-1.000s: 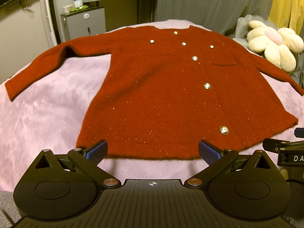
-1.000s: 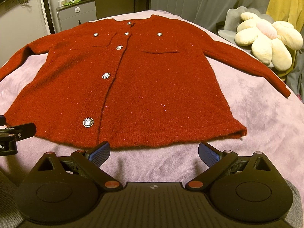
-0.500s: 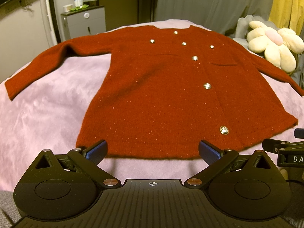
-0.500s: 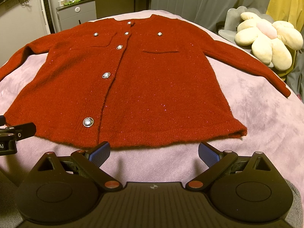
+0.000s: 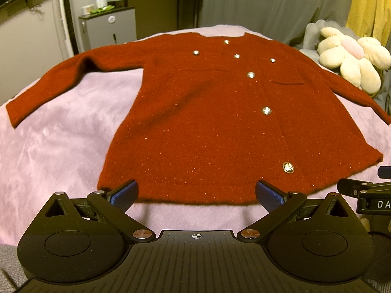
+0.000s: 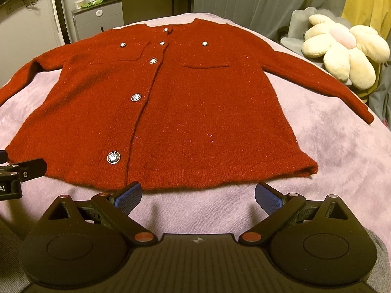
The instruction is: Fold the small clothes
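We are holding the left gripper [image 5: 195, 194] and right gripper [image 6: 198, 196] with fingers spread wide, gripping nothing, at the blanket's [image 6: 330, 131] near edge. The red cardigan [image 6: 185, 112] is lying flat, buttoned, sleeves outstretched, hem just beyond the fingertips.

ahead of both open jaws: red cardigan [image 5: 210, 127] of fuzzy, matt knit, flecked with glittery thread, ribbed along the hem; metal buttons [image 6: 113, 157] shiny and embossed. beneath it, pink blanket [image 5: 56, 146] of soft velvety plush, nap brushed unevenly. left gripper [image 5: 195, 196] and right gripper [image 6: 198, 199] in matt black plastic, ridged bodies, bright metal pivots, finger pads [image 6: 128, 200] of blue textured rubber. far to the right, flower plush [image 6: 342, 51] of cream corded cloth.
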Motion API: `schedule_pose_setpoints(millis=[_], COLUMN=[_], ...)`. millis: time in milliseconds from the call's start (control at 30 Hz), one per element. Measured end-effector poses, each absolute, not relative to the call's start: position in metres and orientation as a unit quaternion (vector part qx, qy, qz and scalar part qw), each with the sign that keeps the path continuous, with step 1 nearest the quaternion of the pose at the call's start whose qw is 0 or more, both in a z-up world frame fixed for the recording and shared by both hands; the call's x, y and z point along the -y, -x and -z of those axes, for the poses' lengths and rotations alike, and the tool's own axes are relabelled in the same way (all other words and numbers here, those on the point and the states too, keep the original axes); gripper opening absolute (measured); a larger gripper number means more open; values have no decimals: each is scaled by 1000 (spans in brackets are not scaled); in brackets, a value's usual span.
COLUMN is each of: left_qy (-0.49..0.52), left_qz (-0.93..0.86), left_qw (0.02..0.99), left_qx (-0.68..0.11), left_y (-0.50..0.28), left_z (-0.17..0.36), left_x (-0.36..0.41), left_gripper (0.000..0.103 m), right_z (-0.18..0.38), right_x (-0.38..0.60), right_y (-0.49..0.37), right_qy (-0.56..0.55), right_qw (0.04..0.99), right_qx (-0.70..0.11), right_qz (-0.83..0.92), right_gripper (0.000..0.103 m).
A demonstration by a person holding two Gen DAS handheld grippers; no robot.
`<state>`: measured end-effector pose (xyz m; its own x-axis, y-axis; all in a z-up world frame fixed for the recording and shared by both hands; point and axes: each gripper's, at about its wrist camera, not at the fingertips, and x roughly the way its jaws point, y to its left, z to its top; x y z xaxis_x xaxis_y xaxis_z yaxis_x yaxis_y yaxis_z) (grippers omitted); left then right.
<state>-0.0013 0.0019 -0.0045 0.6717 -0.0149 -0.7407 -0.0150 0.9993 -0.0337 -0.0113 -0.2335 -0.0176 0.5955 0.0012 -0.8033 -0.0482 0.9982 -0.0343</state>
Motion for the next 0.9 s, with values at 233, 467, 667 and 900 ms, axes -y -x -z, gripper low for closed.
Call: schedule_pose_setpoints(millis=[233, 467, 667, 900], left_qy=[19, 21, 22, 24], left_qz=[0, 1, 1, 7], left_qw=[914, 914, 914, 914], left_qx=[-405, -406, -406, -405], left_y=[1, 1, 1, 1], left_z=[5, 4, 3, 1], left_x=[-2, -1, -1, -1], left_gripper=[103, 103, 103, 103], right_z=[17, 16, 15, 5], right_x=[234, 233, 234, 241], right_y=[12, 12, 13, 17], right_qy=[26, 27, 24, -11], right_qw=[894, 894, 897, 906], right_qx=[-448, -446, -442, -422], right_qz=[-14, -13, -15, -41], right_gripper=[99, 99, 99, 99])
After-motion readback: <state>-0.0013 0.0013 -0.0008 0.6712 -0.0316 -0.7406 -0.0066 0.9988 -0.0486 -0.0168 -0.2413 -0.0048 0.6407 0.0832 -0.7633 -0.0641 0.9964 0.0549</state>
